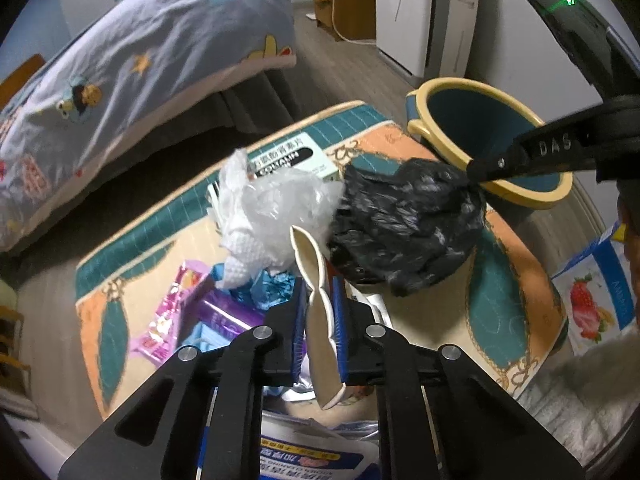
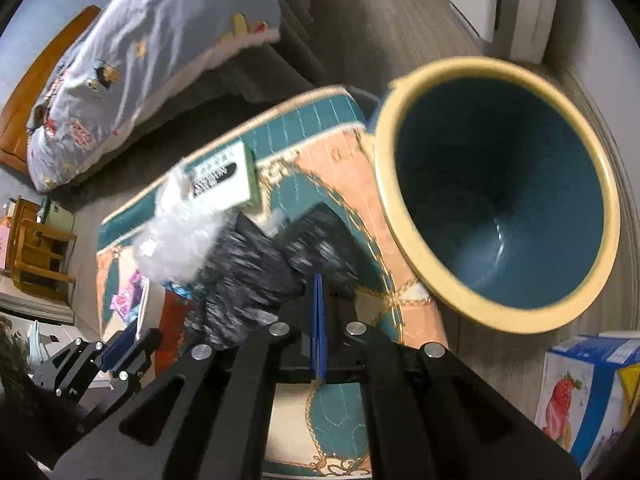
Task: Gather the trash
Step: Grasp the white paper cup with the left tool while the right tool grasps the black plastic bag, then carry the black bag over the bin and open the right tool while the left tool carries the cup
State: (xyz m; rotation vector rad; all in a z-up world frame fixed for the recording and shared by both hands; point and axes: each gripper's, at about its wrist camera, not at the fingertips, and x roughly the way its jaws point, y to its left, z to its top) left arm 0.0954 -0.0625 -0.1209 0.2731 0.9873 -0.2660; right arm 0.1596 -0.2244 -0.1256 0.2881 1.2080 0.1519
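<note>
My left gripper (image 1: 319, 282) is shut on a flattened white paper cup (image 1: 316, 264) that stands up between its blue pads. Below it lies a heap of trash on a patterned rug (image 1: 496, 300): a pink wrapper (image 1: 172, 312), a purple wrapper (image 1: 224, 316) and blue foil (image 1: 268, 288). A crumpled clear plastic bag (image 1: 272, 208) lies beside a black plastic bag (image 1: 408, 220). My right gripper (image 1: 474, 170) pinches the top of the black bag (image 2: 248, 280); in its own view the right gripper (image 2: 318, 278) has its pads pressed together. The teal bin with a yellow rim (image 2: 385, 160) stands open just right of it.
A green and white box (image 1: 292, 160) lies on the rug's far side. A strawberry carton (image 2: 580, 396) stands on the floor at the right. A bed with a blue quilt (image 1: 140, 60) is at the left, a white appliance (image 1: 404, 12) against the far wall. A printed packet (image 1: 312, 456) lies under my left gripper.
</note>
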